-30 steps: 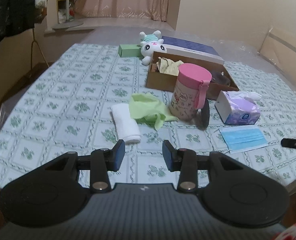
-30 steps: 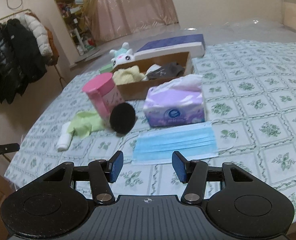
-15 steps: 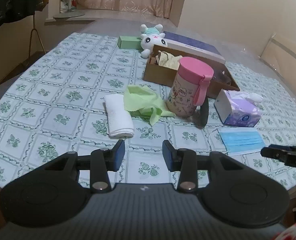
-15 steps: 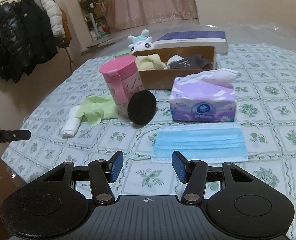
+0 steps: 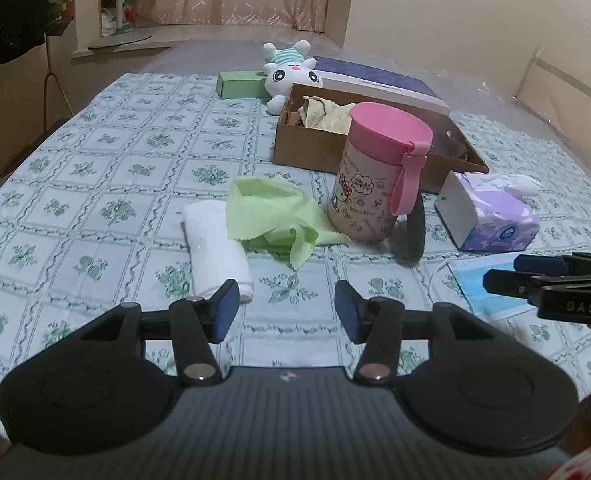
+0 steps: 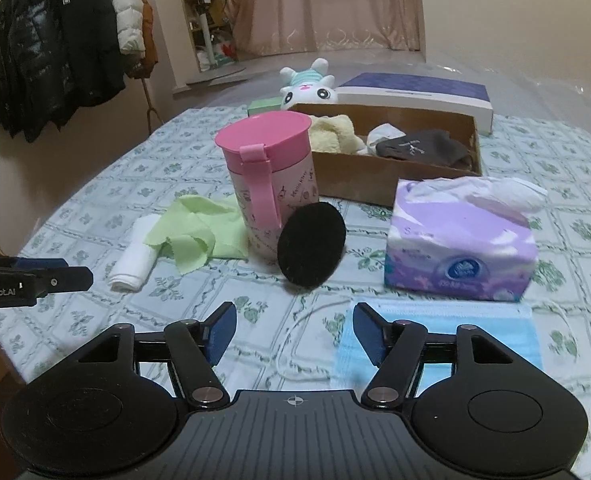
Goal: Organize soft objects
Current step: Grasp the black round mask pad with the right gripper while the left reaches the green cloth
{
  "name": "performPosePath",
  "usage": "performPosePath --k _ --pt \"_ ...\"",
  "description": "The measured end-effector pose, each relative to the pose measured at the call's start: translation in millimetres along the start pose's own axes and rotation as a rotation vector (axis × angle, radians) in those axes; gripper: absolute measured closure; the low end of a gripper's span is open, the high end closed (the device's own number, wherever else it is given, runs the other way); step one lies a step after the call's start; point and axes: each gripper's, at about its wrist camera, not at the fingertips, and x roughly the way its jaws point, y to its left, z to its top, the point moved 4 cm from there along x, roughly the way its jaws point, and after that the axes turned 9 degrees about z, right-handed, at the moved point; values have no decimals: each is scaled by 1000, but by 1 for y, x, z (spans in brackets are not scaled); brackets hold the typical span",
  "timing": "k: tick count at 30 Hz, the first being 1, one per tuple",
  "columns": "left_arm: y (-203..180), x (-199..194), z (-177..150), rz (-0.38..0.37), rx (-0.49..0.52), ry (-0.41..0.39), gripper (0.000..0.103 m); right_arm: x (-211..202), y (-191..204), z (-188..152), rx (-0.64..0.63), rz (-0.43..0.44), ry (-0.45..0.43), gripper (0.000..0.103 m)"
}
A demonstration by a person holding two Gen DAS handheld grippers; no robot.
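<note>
On the patterned tablecloth lie a rolled white towel (image 5: 215, 252), a crumpled green cloth (image 5: 271, 216) and a blue face mask (image 6: 439, 340). A black round pad (image 6: 311, 250) leans on a pink-lidded cup (image 6: 269, 184). A cardboard box (image 6: 395, 164) at the back holds a yellow cloth (image 6: 335, 132) and a dark sock (image 6: 423, 148). A plush bunny (image 5: 291, 74) lies behind it. My left gripper (image 5: 287, 310) is open just before the towel. My right gripper (image 6: 293, 334) is open over the mask's left edge.
A purple tissue pack (image 6: 461, 240) stands right of the cup. A navy flat box (image 6: 415, 94) and a small green box (image 5: 239, 84) sit at the back. Coats (image 6: 55, 52) hang on a rack at left. The table's front edge is under both grippers.
Both grippers have moved forward and lower toward the table. The objects look larger and nearer. Both stay open and nothing has been taken hold of.
</note>
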Motion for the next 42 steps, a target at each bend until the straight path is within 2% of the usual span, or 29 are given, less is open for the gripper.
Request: performPosePath --k 7,16,21,24,30,34,42 --pt "-4 32 12 18 26 -21 47 40 -5 8 -41 -36 15 38" --pt "-9 72 23 41 73 -34 46 97 -9 15 -124 -99 14 38" --pt "-13 87 25 51 109 -42 45 115 -8 14 -159 -128 -8 38" --pt "-14 93 26 51 122 -45 43 120 -9 14 -157 -116 -18 39" --pt "-17 104 29 51 126 -37 41 125 -13 14 -169 -132 -23 59" --pt "-20 112 30 47 134 -26 38 121 -22 15 -151 -143 -35 88" --pt "-31 127 27 25 184 1 37 112 -35 18 -105 -143 -55 90"
